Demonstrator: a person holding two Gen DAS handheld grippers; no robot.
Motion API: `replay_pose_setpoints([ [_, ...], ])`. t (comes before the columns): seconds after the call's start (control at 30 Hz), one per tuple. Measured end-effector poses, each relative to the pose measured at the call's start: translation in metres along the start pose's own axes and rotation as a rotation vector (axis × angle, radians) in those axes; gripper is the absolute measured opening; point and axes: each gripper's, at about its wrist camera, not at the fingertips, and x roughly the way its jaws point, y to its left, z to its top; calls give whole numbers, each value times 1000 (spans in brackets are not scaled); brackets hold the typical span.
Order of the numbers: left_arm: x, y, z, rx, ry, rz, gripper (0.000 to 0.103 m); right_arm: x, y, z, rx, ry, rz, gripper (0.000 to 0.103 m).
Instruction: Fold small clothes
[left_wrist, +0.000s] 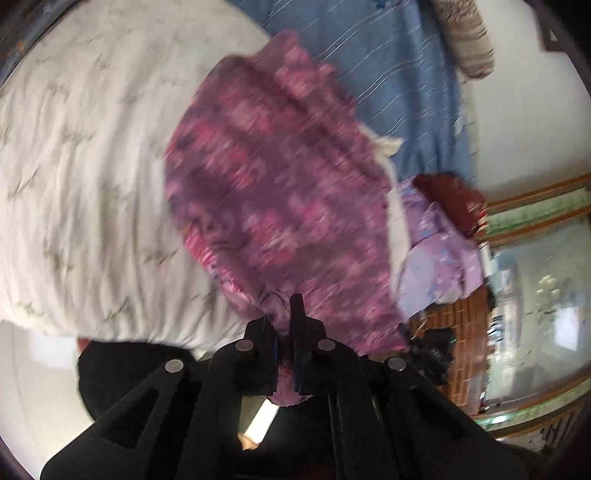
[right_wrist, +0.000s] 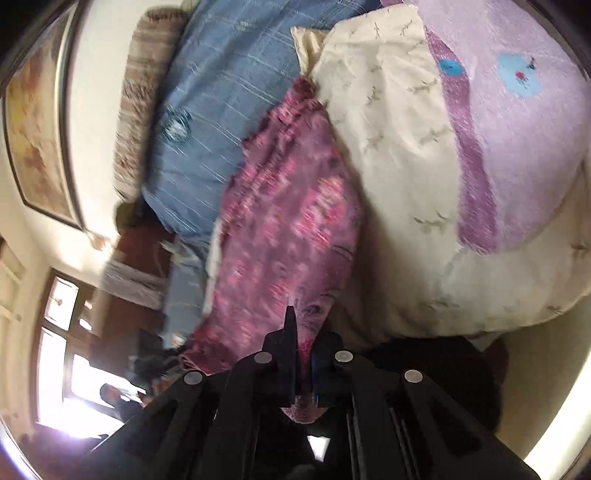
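Bed: cream quilt (left_wrist: 85, 155) with a faint sprig print covers most of it; a blue striped cover (left_wrist: 399, 74) lies at the far side, and the work is done on the bed itself.
Other laundry: a lilac piece (right_wrist: 517, 122) with blue patches rests on the quilt in the right wrist view; a pale purple garment (left_wrist: 439, 254) sits bunched at the bed's edge in the left wrist view. Neither looks folded, so more pieces seem to be waiting.
Garment in hand: pink-and-purple patterned cloth (left_wrist: 280, 177), spread loosely over the quilt and partly over the blue cover, with its near edge drawn up toward both cameras.
Left gripper (left_wrist: 283, 325): jaws pressed together on a gathered tuft of that near edge.
Right gripper (right_wrist: 303, 339): jaws likewise clamped on a pinch of the same cloth, at another spot along the edge.
Progress: early, by my reading. Both holds are made, yet no crease or doubled layer shows on the cloth; motion blur softens it, so a shallow fold could be missed.
Left to do: carry the held edge over, lay it flat, fold again, then the remaining pieces.
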Motion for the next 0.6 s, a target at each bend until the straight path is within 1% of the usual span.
replay_pose_setpoints([
  [0.1, 3, -9, 34, -29, -24, -25, 3, 8, 6, 21, 60, -44, 117, 4],
  [0.17, 11, -15, 61, -45, -32, -13, 3, 18, 14, 42, 66, -52, 162, 4],
  [0.27, 28, -29, 106, -55, -47, -1, 3, 43, 29, 84, 72, -61, 217, 4],
  [0.33, 35, -41, 147, -50, -71, 20, 3, 65, 46, 123, 61, -69, 247, 4],
  [0.37, 37, -51, 175, -44, -88, 24, 3, 71, 55, 141, 48, -76, 254, 4],
  [0.4, 37, -58, 195, -43, -107, 20, 3, 79, 68, 168, 26, -95, 265, 4],
  [0.43, 38, -69, 223, -54, -147, 27, 3, 89, 83, 198, 5, -127, 278, 4],
  [0.47, 38, -77, 246, -65, -190, 60, 5, 95, 94, 221, -9, -156, 272, 8],
  [0.5, 41, -87, 274, -59, -245, 154, 11, 104, 107, 250, -47, -190, 214, 12],
  [0.53, 46, -91, 293, -53, -255, 245, 16, 114, 118, 275, -94, -227, 64, 28],
  [0.57, 51, -89, 308, -79, -239, 329, 24, 119, 123, 288, -112, -257, -70, 32],
  [0.6, 53, -85, 317, -118, -221, 363, 24, 123, 128, 299, -131, -278, -190, 32],
])
